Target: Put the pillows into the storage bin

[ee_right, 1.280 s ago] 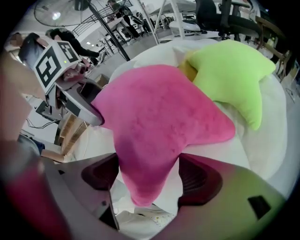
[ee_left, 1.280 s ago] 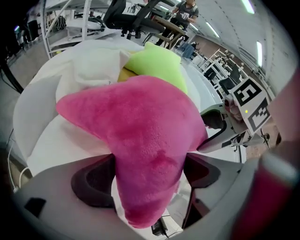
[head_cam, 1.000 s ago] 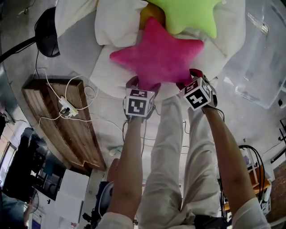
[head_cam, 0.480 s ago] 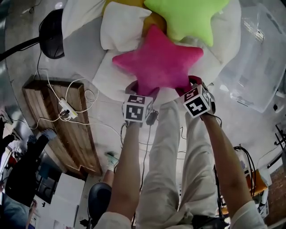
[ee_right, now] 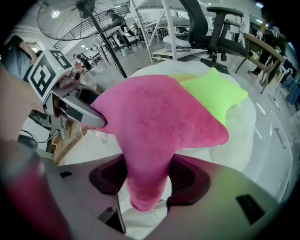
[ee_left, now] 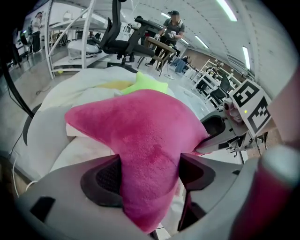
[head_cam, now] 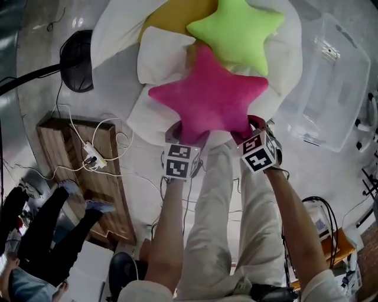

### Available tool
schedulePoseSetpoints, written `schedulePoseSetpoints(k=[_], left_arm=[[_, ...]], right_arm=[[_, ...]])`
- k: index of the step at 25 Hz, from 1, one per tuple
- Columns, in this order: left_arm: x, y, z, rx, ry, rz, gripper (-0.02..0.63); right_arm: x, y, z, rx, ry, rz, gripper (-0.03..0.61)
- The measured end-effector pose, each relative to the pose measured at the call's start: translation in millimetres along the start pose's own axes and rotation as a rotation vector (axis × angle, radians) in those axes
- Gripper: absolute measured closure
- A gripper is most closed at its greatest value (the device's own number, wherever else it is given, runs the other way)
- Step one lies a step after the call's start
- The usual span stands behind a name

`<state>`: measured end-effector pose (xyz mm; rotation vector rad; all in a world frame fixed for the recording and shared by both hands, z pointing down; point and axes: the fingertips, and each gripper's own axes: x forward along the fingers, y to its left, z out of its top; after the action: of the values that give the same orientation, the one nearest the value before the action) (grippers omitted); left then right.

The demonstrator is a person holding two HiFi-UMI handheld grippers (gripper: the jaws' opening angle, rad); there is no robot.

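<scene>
The task is at its first pillow. The bin [head_cam: 322, 88] stands on the floor [head_cam: 331, 171] at the right, clear-walled, and shows no pillow inside, so nothing is stored yet. The pink pillow [head_cam: 209, 97] is in hand. The green pillow [head_cam: 236, 29], the yellow pillow [head_cam: 168, 15] and the white pillow [head_cam: 159, 56] lie untouched on the big white cushion [head_cam: 112, 35] at the far side.

The pink pillow, star-shaped, is held by its two near points. The left tool [head_cam: 184, 131] is clenched on the near left point, and the right tool [head_cam: 247, 125] on the near right point. In each gripper view the plush fills the gap and bulges past the pads. The right tool's jaws have just been closing, with that point between them. The rest of the star spreads away from the tools toward the far side, over the white pillow and the edge of the green one. It seems clear of them, though contact at its far tips cannot be ruled out.

The bin is well apart from the pillow, to its right. What is left, by my reckoning, is carrying this one over, dropping it in, then fetching the other three.
</scene>
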<state>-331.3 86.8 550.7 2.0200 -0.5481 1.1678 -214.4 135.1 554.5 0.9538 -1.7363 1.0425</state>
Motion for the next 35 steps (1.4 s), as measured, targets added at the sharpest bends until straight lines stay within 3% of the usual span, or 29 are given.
schedulePoseSetpoints(k=[15,22,27,35], left_arm=[[12,-77,90,0.138,-0.078,0.06,0.242],[43,-165,147,0.215,-0.096,0.045,0.241],[77,-223,188,0.326,-0.105,0.003,0.241],[124,-293,216,0.455,-0.077,-0.055,0.241]], right_arm=[[-67,-88,-10,0.045,-0.144,-0.055,0.304],[-123,-166,-50,0.09,-0.201,-0.086,0.301],[-155,-222,-86,0.187,-0.241,-0.146,0.301],[-179,-276,-143,0.319,-0.281,-0.202,0.299]])
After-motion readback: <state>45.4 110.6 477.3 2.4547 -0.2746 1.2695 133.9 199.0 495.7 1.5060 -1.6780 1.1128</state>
